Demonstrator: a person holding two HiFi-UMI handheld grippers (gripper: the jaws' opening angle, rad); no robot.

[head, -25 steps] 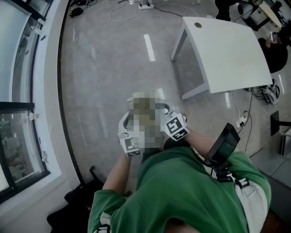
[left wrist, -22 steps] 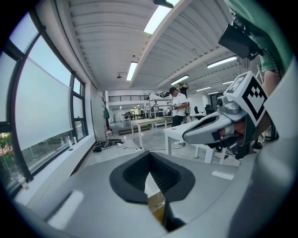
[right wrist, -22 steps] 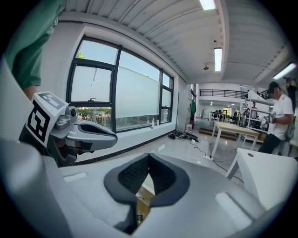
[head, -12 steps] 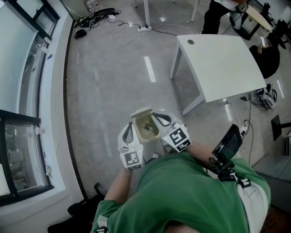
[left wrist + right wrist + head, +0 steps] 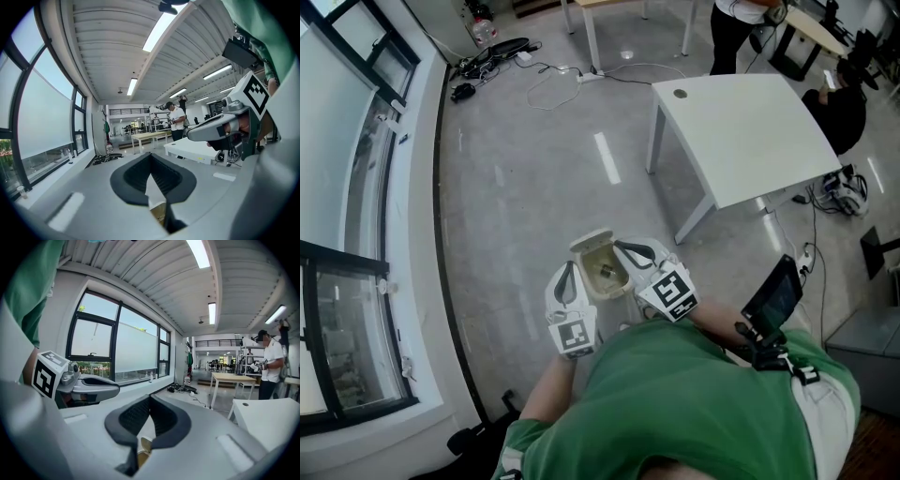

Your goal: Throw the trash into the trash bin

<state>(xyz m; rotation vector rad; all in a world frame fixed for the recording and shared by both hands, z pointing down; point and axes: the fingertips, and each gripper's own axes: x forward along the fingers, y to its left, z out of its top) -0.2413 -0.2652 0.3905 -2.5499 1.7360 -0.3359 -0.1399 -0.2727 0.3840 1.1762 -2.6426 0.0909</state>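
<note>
Holds a small cream bin (image 5: pixel 602 266) near the white table (image 5: pixel 750 131), with left gripper (image 5: pixel 573 270) and right gripper (image 5: pixel 621 247) jaws pinched tight on its rim.

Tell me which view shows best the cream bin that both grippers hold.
Head view: it shows the cream bin from above, open, inside visible. Both gripper views show only a strip of its wall pinched between shut jaws.

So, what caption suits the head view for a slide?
Person in green holds a small beige bin between left gripper and right gripper above grey floor.
</note>
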